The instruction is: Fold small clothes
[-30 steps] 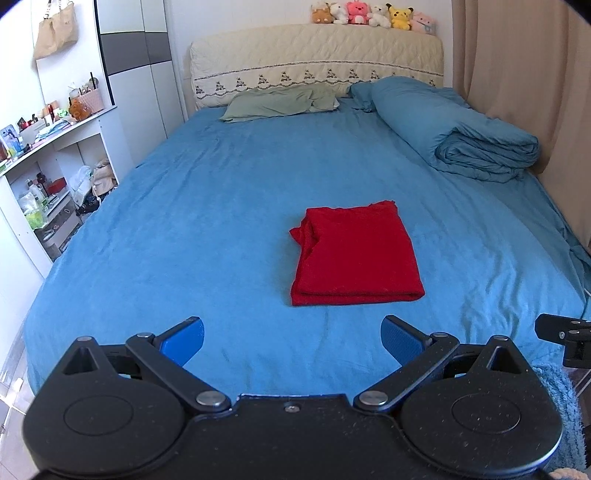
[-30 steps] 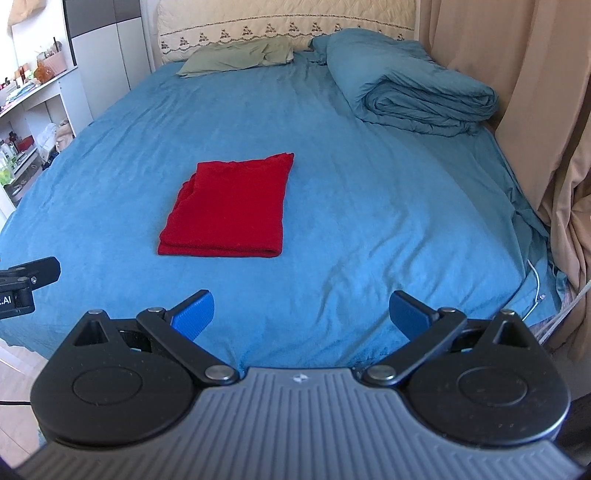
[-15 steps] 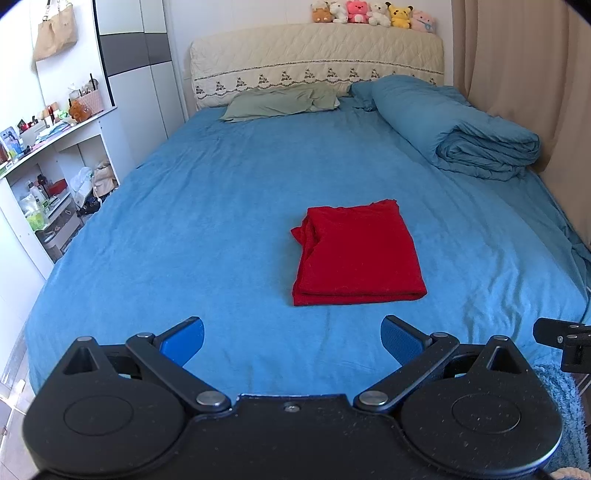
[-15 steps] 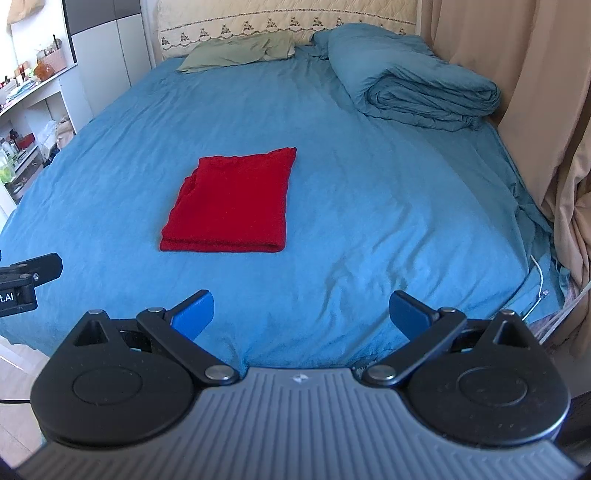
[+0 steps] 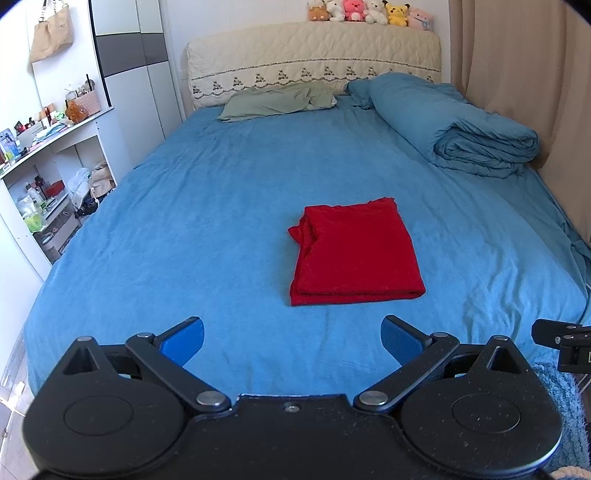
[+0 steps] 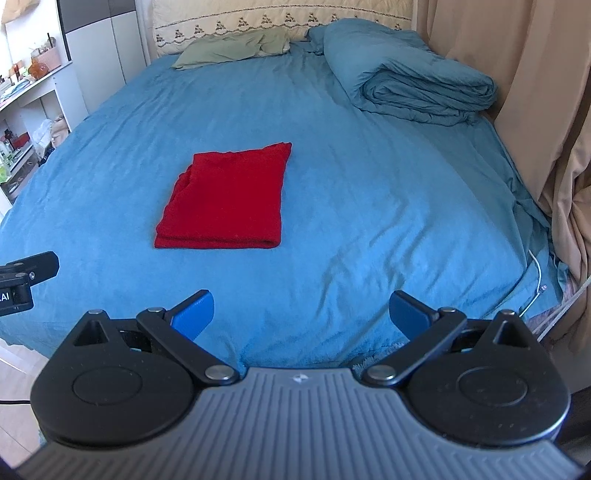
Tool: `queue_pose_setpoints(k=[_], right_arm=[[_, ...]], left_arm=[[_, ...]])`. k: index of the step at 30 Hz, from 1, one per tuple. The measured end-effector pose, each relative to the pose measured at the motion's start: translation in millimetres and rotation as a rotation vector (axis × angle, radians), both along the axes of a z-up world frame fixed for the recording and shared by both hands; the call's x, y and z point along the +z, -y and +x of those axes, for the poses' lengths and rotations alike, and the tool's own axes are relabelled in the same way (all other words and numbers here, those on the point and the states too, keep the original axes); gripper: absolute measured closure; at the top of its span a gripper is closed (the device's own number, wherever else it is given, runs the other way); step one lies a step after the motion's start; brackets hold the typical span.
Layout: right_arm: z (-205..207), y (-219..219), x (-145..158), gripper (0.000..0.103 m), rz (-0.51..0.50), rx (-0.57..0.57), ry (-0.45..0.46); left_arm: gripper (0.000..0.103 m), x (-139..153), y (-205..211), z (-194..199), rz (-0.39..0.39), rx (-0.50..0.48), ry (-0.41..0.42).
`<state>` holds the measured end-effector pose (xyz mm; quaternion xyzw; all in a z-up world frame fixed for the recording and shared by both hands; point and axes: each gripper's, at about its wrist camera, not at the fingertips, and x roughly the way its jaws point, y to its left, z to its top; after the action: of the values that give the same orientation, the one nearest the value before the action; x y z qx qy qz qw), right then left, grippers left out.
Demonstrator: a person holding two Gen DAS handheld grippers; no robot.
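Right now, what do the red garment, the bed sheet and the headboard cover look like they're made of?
Red garment: soft matte knit, perhaps fleece or cotton; limp layered folds, no shine.
Bed sheet: matte blue woven or brushed fabric, finely wrinkled.
Headboard cover: cream quilted textile with a stitched diamond pattern and an embroidered border.

Bed (image 5: 207, 206): covered in a blue sheet.
Duvet (image 5: 454, 133): blue, rolled up along the bed's right side.
Pillow (image 5: 277, 103): green, flat against the headboard (image 5: 314, 62).
Headboard: cream, quilted, topped by a row of plush toys (image 5: 365, 13).
Shelf unit (image 5: 48, 162): white, left of the bed, crowded with small items.
Bag (image 5: 50, 37): beige, hanging on the wall.
Curtain (image 6: 517, 74): beige, right of the bed.
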<state>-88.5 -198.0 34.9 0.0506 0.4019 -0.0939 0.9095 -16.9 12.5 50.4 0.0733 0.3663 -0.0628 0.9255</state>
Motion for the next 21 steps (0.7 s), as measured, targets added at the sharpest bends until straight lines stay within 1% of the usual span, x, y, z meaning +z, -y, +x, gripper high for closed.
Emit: queue_pose_setpoints(k=[17, 21], right_arm=[[2.1, -3.4, -4.8, 0.0, 0.009, -0.006, -0.007], [2.4, -4.3, -5.3, 0.0, 0.008, -0.007, -0.009]], left_arm=[[0.0, -4.8, 0.0, 1.2, 0.015, 0.0, -0.002], [0.0, -5.4, 0.0, -1.2, 0.026, -0.026, 0.013]])
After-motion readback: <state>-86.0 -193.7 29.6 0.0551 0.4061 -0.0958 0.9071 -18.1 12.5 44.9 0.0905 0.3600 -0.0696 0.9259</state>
